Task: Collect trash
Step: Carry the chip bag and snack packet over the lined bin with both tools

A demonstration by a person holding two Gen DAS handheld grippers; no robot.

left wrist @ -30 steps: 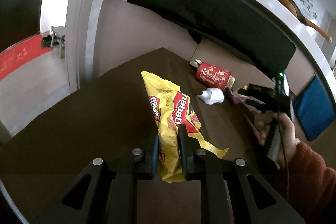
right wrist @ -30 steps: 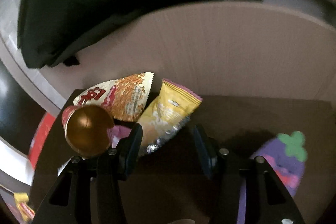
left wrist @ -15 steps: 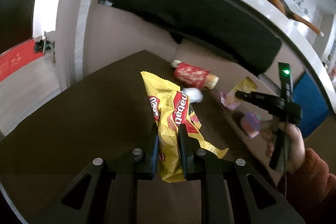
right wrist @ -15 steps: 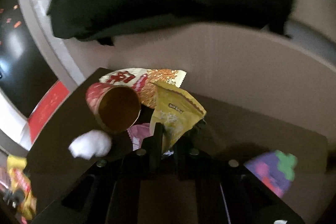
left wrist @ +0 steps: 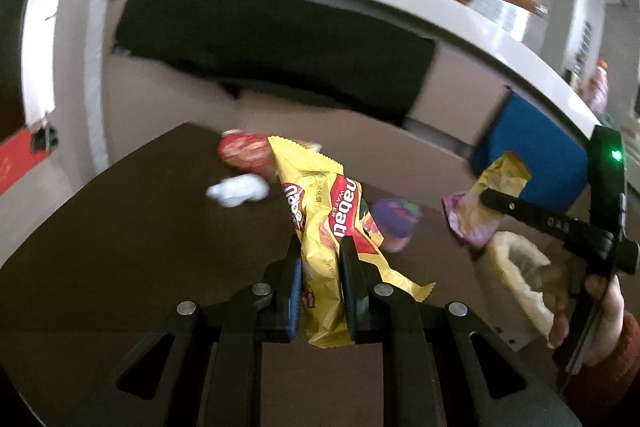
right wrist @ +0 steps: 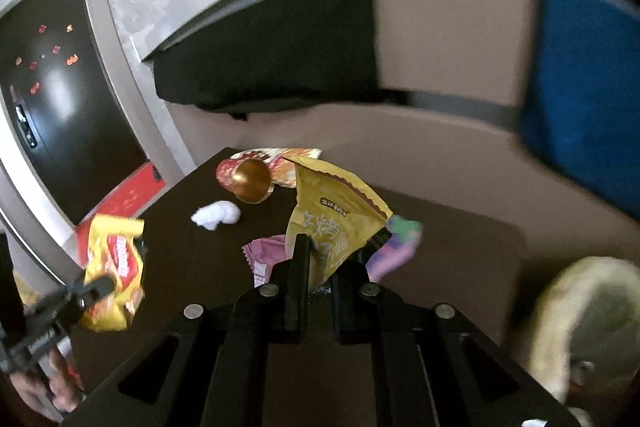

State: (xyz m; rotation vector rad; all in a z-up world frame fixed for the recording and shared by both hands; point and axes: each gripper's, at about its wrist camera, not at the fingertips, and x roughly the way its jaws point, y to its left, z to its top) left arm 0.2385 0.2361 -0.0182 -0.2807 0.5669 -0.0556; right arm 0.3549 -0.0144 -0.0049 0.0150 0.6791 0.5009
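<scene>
My left gripper [left wrist: 320,259] is shut on a yellow and red Nabati wafer wrapper [left wrist: 332,219] and holds it above the dark table [left wrist: 120,247]. My right gripper [right wrist: 318,255] is shut on a yellow snack bag [right wrist: 336,211] with a pink wrapper [right wrist: 264,255] hanging beside it, lifted off the table. In the left wrist view the right gripper [left wrist: 486,197] holds that bag [left wrist: 496,179] above a cream bag-like container [left wrist: 524,279]. A red cup [right wrist: 244,175] on its side, a white crumpled tissue [right wrist: 216,215] and an orange snack bag [right wrist: 288,163] lie on the table's far side.
A purple eggplant-shaped toy [right wrist: 396,243] lies on the table near the right gripper. The cream container [right wrist: 580,315] stands at the table's right. A black cushion [right wrist: 272,67] and a blue cushion [right wrist: 584,87] rest on the beige sofa behind.
My right gripper closed on the yellow snack bag and lifted it away to the right, towards the cream container. My left gripper has kept its hold on the Nabati wrapper and turned right.
</scene>
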